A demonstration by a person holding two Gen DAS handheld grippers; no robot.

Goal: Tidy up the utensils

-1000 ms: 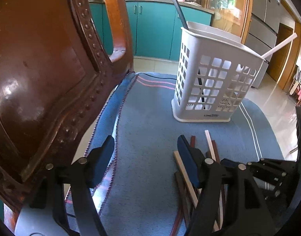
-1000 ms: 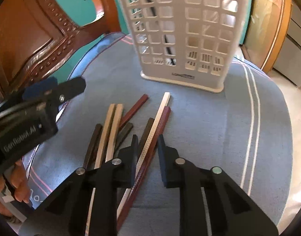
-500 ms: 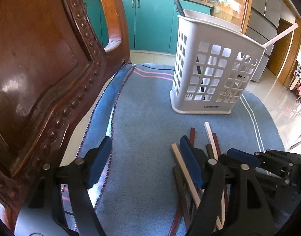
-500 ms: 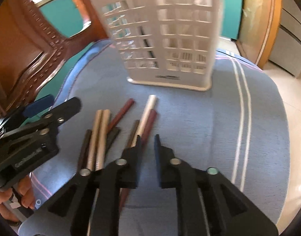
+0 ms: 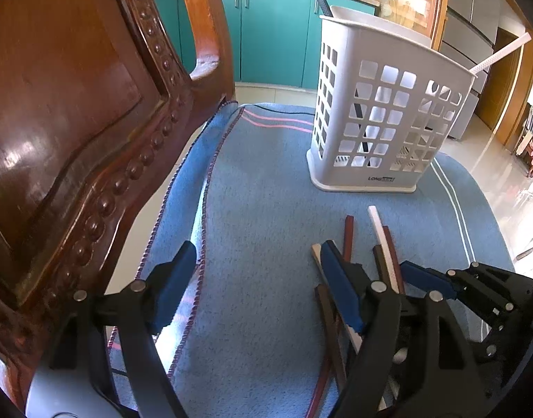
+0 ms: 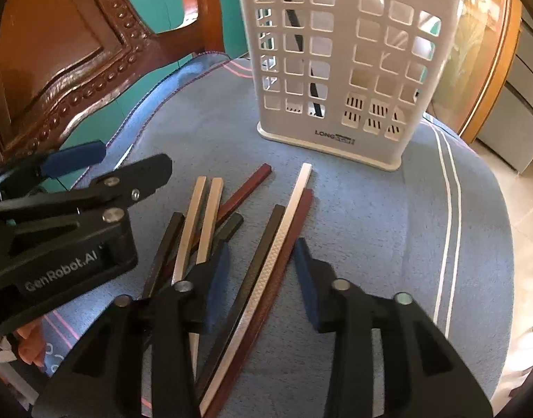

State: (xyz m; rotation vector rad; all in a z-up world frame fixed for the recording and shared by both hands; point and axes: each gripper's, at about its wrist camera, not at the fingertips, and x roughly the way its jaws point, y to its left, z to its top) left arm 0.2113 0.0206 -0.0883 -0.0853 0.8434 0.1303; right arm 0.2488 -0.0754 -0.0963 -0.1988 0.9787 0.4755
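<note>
Several chopsticks lie loose on a blue cloth (image 6: 388, 230): a white one (image 6: 283, 223), a dark red one (image 6: 294, 230), a black one (image 6: 263, 244), two beige ones (image 6: 203, 216) and a reddish-brown one (image 6: 245, 188). A white slotted utensil basket (image 6: 346, 66) stands behind them, with a black chopstick and a white one inside. My right gripper (image 6: 263, 278) is open and low, its fingers on either side of the white, dark red and black chopsticks. My left gripper (image 5: 256, 285) is open and empty, just left of the pile; its body also shows in the right wrist view (image 6: 74, 209).
A carved wooden chair back (image 5: 74, 122) rises close on the left. The cloth's edge (image 5: 196, 188) runs beside it. Teal kitchen cabinets (image 5: 273, 35) and a fridge (image 5: 475, 10) stand beyond. The floor drops away on the right.
My right gripper has opened wider and moved down over the white, dark red and black chopsticks. The left gripper has drawn back slightly, staying open.
</note>
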